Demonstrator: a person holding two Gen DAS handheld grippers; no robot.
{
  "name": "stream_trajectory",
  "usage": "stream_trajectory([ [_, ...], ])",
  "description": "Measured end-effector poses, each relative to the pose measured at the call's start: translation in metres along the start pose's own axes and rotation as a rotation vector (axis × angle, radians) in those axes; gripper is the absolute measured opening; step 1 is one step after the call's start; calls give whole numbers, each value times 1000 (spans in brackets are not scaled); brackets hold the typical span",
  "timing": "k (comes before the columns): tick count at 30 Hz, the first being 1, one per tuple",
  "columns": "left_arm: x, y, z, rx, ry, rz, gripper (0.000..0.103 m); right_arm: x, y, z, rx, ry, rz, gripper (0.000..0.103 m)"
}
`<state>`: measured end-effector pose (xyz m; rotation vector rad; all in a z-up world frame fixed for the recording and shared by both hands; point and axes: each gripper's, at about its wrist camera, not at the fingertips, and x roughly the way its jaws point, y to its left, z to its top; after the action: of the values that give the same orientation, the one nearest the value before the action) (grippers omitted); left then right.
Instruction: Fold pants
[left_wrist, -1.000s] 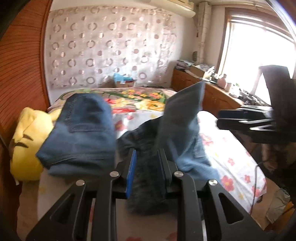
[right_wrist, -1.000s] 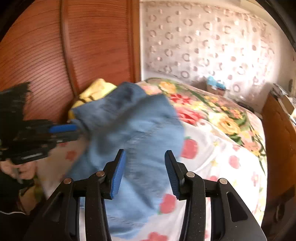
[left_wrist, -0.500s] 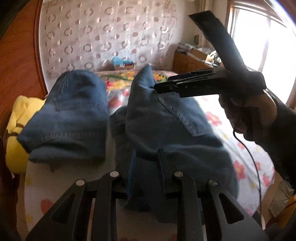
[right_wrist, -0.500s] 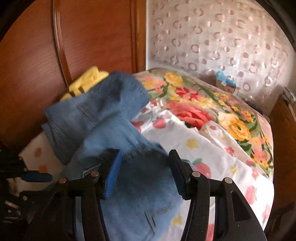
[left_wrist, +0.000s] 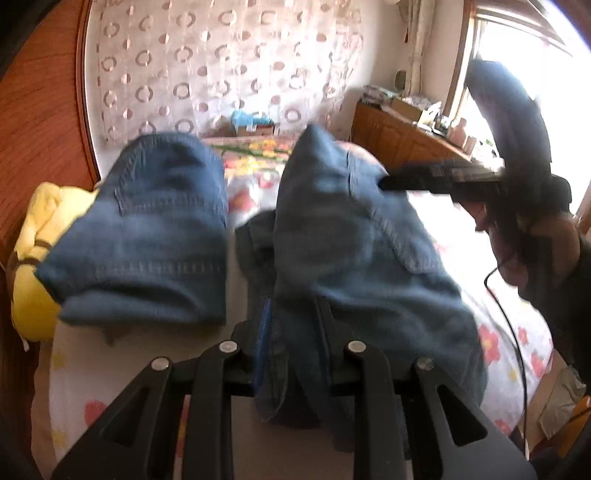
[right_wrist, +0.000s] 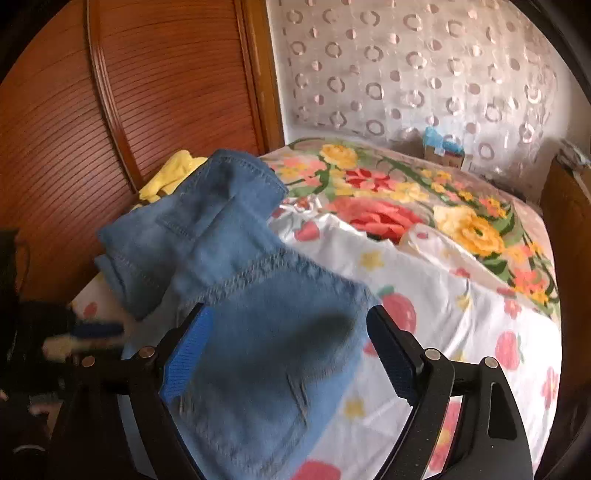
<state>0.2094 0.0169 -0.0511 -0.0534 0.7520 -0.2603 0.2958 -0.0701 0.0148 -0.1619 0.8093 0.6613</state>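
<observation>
The left black two-finger gripper (left_wrist: 291, 325) is pinched on the near edge of the blue denim pants (left_wrist: 354, 251), which lie bunched on the white flower-printed bedsheet (left_wrist: 461, 229). A second, already folded pair of blue jeans (left_wrist: 147, 229) sits just to their left, against a yellow plush pillow (left_wrist: 33, 258) by the reddish wooden headboard (left_wrist: 40, 122). The right black gripper (right_wrist: 291, 358), seen from its own camera, has its blue-padded fingers (right_wrist: 188, 350) spread wide above the pants' pocketed panel, clamping nothing, while in the left view it reaches in toward the raised far fold.
</observation>
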Motion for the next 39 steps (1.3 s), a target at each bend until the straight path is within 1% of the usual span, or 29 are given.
stream_trajectory([
  [5,1,-5,28,30,-39,-4,21,7,-18,-14,55,47,23,87],
  [8,8,-9,41,46,-45,-14,21,18,-24,-20,96,67,76,88],
  [9,12,-10,44,55,-43,-13,21,24,-23,-22,99,78,107,88],
  [11,20,-13,49,67,-35,-7,21,33,-20,-26,94,97,141,88],
  [13,27,-13,50,65,-22,-6,21,43,-17,-29,87,115,166,88],
  [16,34,-11,49,60,-8,-4,21,46,-16,-33,91,106,196,88],
  [17,36,-10,49,56,-4,-6,21,46,-17,-34,92,104,209,90],
  [22,44,-10,44,53,14,-4,21,52,-20,-37,116,103,245,88],
  [23,46,-9,43,50,19,-4,21,52,-19,-37,117,104,246,85],
  [24,47,-9,41,48,22,-2,21,51,-17,-38,115,102,259,77],
  [25,49,-9,40,45,24,-2,21,49,-16,-37,113,100,265,74],
  [27,51,-10,36,41,31,-4,21,46,-14,-36,109,104,272,53],
  [28,51,-9,35,37,34,-5,21,43,-13,-35,109,103,282,46],
  [29,51,-9,33,34,35,-10,21,37,-12,-33,102,100,286,36],
  [30,50,-10,32,32,34,-15,21,33,-11,-31,103,95,292,30],
  [31,46,-10,32,30,28,-21,21,25,-9,-28,106,87,302,28],
  [33,39,-12,32,27,12,-27,21,6,3,-21,73,66,276,24],
  [37,10,-16,39,21,-54,-44,21,-32,24,-4,37,13,233,21],
  [39,-11,-18,45,20,-102,-56,21,-54,38,9,-6,-16,212,21],
])
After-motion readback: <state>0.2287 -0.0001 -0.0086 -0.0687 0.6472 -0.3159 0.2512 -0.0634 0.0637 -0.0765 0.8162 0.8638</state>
